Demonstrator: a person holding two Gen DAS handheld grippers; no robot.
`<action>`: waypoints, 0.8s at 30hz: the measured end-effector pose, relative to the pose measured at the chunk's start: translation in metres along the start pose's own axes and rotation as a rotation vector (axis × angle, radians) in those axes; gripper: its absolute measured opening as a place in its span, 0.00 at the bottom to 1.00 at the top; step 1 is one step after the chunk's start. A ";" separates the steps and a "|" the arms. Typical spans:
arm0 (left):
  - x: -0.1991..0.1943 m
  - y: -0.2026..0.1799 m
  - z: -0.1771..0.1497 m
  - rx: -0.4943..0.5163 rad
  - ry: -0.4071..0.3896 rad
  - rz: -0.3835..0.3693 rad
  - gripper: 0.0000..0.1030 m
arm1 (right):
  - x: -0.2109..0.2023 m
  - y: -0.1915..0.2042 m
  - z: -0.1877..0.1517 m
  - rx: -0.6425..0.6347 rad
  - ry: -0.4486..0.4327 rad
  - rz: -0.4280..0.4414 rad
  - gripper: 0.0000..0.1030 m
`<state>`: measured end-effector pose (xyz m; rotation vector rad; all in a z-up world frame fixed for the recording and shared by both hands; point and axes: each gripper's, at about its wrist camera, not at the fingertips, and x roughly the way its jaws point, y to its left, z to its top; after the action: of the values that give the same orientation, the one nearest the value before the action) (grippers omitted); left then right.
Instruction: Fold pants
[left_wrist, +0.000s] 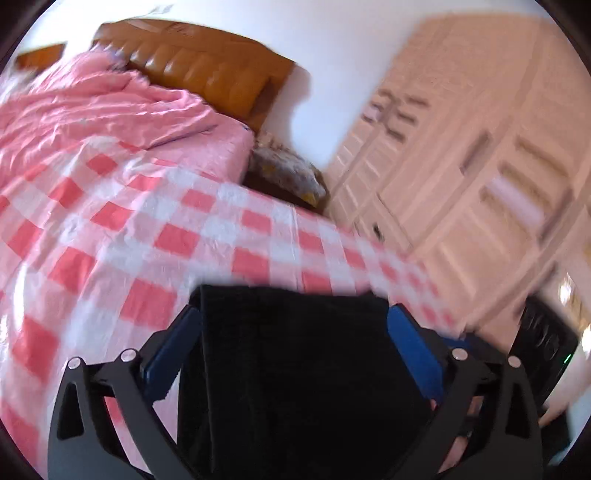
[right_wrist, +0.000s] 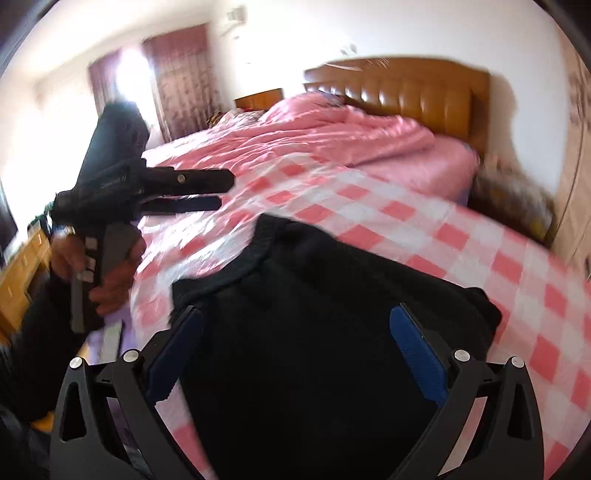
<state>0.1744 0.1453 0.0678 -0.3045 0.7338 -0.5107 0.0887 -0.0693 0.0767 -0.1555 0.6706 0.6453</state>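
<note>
**Op:** Two sets of fingers, both spread wide, neither pinching anything that I could see. The right gripper (right_wrist: 295, 314) hovered over the black pants (right_wrist: 332, 273), which lay bunched on the checked bedsheet (right_wrist: 461, 236) with the waistband towards the pink quilt (right_wrist: 332, 136). The left gripper (right_wrist: 223, 192) was off to the side, above the near edge of the bed.

**Spotter:** Was either one touching the cloth?

**Op:** I couldn't tell. In both wrist views the black fabric filled the gap between the fingers, but both views were smeared and the fabric showed no folds or seams.

**Spotter:** So what worried you?

**Op:** Mostly closing blind. With so little detail I judged I might nip only the top layer, and the leg beneath would have dragged and spoiled the fold. Going too deep was the other risk: the sheet looked loose and wrinkled, so the fingers could have caught it along with the pants.

**Spotter:** And the bed edge?

**Op:** The pants sat close to it on my side. A quick tug towards me could have slid them off, I thought.
</note>
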 end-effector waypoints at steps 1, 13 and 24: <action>0.000 -0.004 -0.008 0.019 0.016 0.007 0.98 | -0.001 0.008 -0.005 -0.022 -0.002 -0.014 0.96; 0.032 0.005 -0.091 0.108 0.074 0.267 0.99 | 0.046 0.041 -0.062 -0.087 0.109 -0.184 0.96; 0.019 -0.015 -0.091 0.174 0.054 0.366 0.99 | 0.038 0.040 -0.063 -0.049 0.073 -0.143 0.96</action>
<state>0.1178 0.1145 -0.0010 0.0083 0.7716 -0.2327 0.0542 -0.0395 0.0067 -0.2711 0.7074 0.5209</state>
